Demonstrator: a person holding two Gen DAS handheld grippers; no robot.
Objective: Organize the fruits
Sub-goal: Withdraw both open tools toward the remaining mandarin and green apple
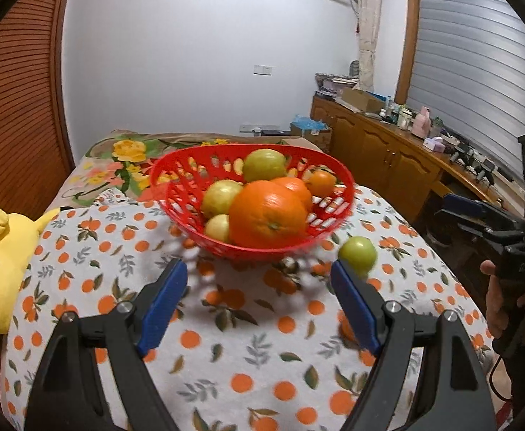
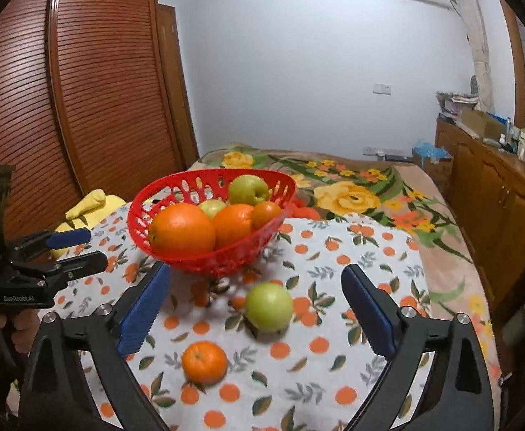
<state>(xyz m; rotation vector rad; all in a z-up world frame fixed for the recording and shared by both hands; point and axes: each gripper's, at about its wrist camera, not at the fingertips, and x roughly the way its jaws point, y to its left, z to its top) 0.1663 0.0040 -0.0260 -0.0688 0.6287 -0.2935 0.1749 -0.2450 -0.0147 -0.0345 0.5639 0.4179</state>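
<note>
A red slotted basket (image 1: 179, 194) (image 2: 226, 256) stands on the orange-print cloth, holding several oranges and green apples, the largest orange (image 1: 267, 212) at its front. A loose green apple (image 2: 269, 307) (image 1: 357, 255) lies on the cloth in front of the basket, and a small orange (image 2: 205, 357) lies nearer still. My right gripper (image 2: 257, 276) is open, its blue pads wide on either side of the loose apple and short of it. My left gripper (image 1: 260, 273) is open with nothing between its fingers, just short of the basket. Each gripper shows in the other's view: the right (image 1: 449, 210), the left (image 2: 90, 249).
The orange-print cloth (image 1: 226, 359) covers the near end of a bed with a floral blanket (image 2: 352, 194). A yellow plush toy (image 1: 0, 269) lies at the left edge. A slatted wooden wardrobe (image 2: 101, 107) stands left, a cluttered wooden cabinet (image 1: 388, 151) right.
</note>
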